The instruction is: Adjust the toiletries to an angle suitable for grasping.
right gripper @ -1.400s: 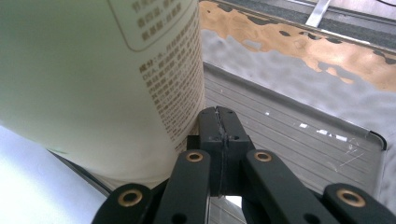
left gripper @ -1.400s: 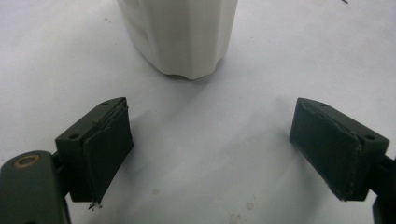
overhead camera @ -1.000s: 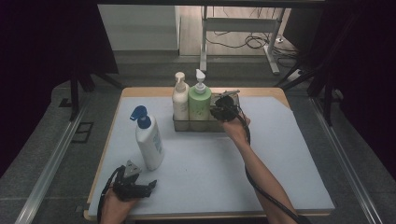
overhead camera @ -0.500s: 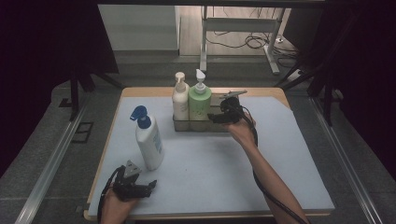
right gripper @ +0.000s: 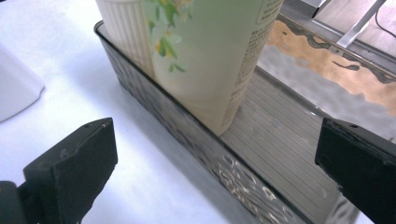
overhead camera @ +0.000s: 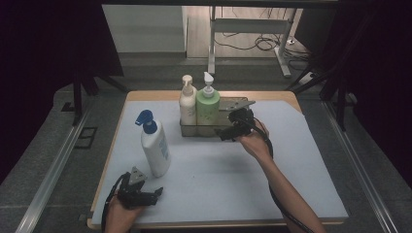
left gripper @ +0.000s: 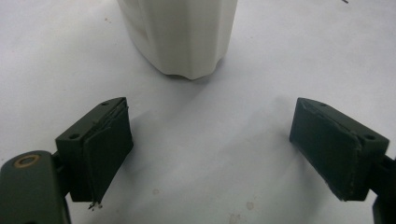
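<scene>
A green pump bottle point(overhead camera: 207, 107) and a cream pump bottle point(overhead camera: 187, 104) stand upright side by side at the left end of a clear tray point(overhead camera: 231, 104) at the back of the table. My right gripper point(overhead camera: 226, 127) hovers at the tray's front wall, just right of the green bottle point(right gripper: 210, 60). Its jaws have just been opening and now stand open, holding nothing. A white bottle with a blue top point(overhead camera: 154, 145) stands on the mat at the left. My left gripper point(overhead camera: 156, 192) rests open near the front edge, and the bottle's base point(left gripper: 182, 37) is ahead of it.
A white mat point(overhead camera: 218, 179) covers most of the wooden table. The tray's ribbed floor point(right gripper: 280, 140) is bare to the right of the green bottle. Dark floor, rails and a metal stand surround the table.
My right gripper's jaws opened wide, and the gripper drew back a little from the green bottle, towards the person. The left gripper and all three bottles stayed put.
</scene>
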{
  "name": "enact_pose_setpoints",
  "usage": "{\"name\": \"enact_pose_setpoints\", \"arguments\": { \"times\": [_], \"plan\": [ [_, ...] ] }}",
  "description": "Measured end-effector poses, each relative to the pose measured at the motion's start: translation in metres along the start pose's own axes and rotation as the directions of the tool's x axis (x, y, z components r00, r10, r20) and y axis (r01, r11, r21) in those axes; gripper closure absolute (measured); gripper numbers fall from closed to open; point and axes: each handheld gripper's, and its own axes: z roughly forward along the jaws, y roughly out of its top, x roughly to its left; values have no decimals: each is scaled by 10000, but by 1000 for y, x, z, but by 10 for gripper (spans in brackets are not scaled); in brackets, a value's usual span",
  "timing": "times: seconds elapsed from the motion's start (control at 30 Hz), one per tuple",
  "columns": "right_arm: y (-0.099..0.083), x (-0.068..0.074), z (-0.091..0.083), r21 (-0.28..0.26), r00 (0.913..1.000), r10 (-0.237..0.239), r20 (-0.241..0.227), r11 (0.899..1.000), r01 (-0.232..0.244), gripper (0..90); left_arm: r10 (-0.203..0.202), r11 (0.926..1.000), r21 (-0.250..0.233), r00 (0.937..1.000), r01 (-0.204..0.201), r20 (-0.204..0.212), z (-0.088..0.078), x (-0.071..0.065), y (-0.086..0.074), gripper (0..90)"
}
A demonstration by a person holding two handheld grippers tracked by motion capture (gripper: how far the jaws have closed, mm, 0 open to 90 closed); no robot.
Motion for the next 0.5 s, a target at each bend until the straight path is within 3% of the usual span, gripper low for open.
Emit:
{"name": "enact_pose_setpoints", "arguments": {
  "times": [0.23,0.5],
  "plan": [
    [-7,3,-20,-166,9996,32,-272,9999,-36,0,1,10000,3,10000,-1,2,0,0,0,126],
    [-23,11,-42,139,9981,-88,-607,9999,97,0,-2,10000,8,10000,2,-3,0,0,0,126]
  ]
}}
